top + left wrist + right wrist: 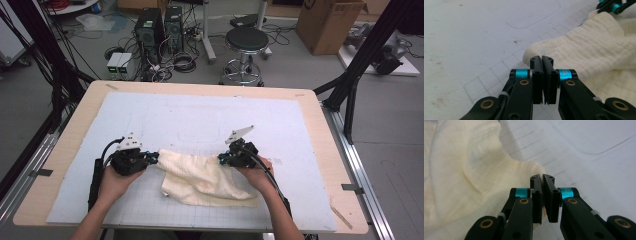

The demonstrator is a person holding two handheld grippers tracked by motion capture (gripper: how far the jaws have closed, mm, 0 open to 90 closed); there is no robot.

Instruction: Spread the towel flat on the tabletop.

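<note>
High view: a cream muslin cloth (200, 177) lies rumpled on the white gridded mat (200, 120) at the near middle of the wooden table (65, 150), and a gripper holds it at each upper corner. The left gripper (156, 158) lies low and nearly level over the mat, pointing right into the cloth's left corner; the left hand (114, 184) wraps its body from behind, forearm coming up from the bottom edge. The right gripper (220, 159) points left into the cloth's right corner, with the right hand (257, 175) behind it and the forearm angled in from the lower right.

In the left gripper view the jaws are pressed together on the cloth's edge (574, 52), the fabric spreading away to the right. In the right gripper view the jaws are likewise clamped on a raised fold of the cloth (529, 168), a sliver of fabric showing between the pads.
</note>
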